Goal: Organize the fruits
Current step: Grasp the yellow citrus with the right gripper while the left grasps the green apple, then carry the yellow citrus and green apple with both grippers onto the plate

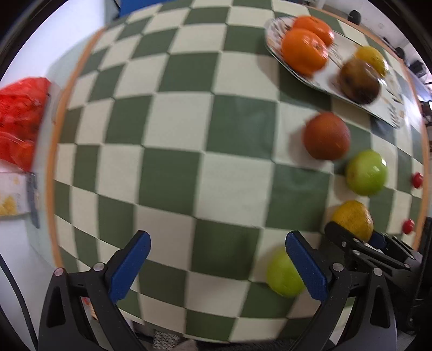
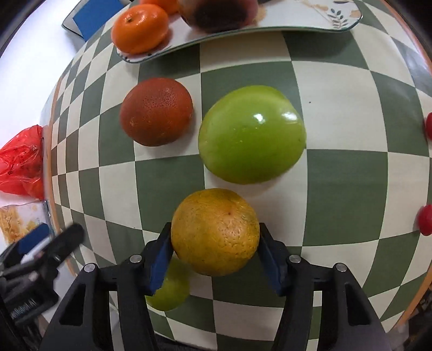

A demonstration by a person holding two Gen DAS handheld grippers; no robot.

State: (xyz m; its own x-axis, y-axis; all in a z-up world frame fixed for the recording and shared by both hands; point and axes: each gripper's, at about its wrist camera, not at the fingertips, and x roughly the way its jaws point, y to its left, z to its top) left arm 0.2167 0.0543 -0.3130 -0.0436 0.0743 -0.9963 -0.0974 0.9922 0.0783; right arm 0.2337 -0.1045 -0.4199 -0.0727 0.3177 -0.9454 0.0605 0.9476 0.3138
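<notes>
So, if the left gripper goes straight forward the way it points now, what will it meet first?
Probably nothing soon. The left gripper is open over bare checkered cloth, and the way ahead looks free. The small green fruit sits beside its right finger, out of that line. Depth is uncertain.

Looks like an office or lab with a home-style setup: a bench [image 1: 189, 151] under a green-and-cream checked cloth [image 2: 345, 189], a patterned plate [image 2: 310, 19] of fruit, a red plastic bag [image 1: 19, 121] at the edge, and white walls with dark equipment [image 1: 417, 67] far behind.
</notes>
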